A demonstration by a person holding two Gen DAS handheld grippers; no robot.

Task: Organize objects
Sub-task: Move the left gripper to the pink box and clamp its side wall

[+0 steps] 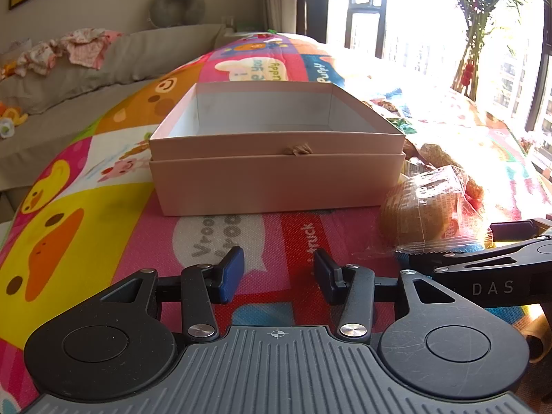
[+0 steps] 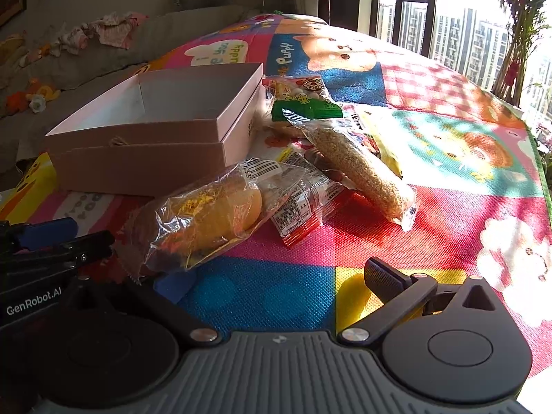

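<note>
- Box sits open on the play mat, nested in its own lid, inside bare — prob. meant to take the snacks.
- Snacks lie in a loose pile on the mat just right of the box, none in it yet.
- Nearest: bun in clear wrap, lying tilted w/ one end toward the right gripper; it also shows at the right edge of the left view, just beside the box corner.
- Behind it: a red packet partly under the bun, a sesame stick across the pile, a green-label pack touching the box side, and a yellow pack mostly hidden.
- Left gripper: fingers about half apart, nothing between them, aimed down at the mat in front of the box — looks parked, out of the way.
- Right gripper: fingers spread wide & empty; one finger is clear in view, the other is dark and partly hidden by the left gripper's arm. The bun's crimped end lies near that hidden finger — contact can't be told.
- My read: the bun goes first since it's closest; crinkly wrap may slip, so grip the body, not the film edge.
</note>
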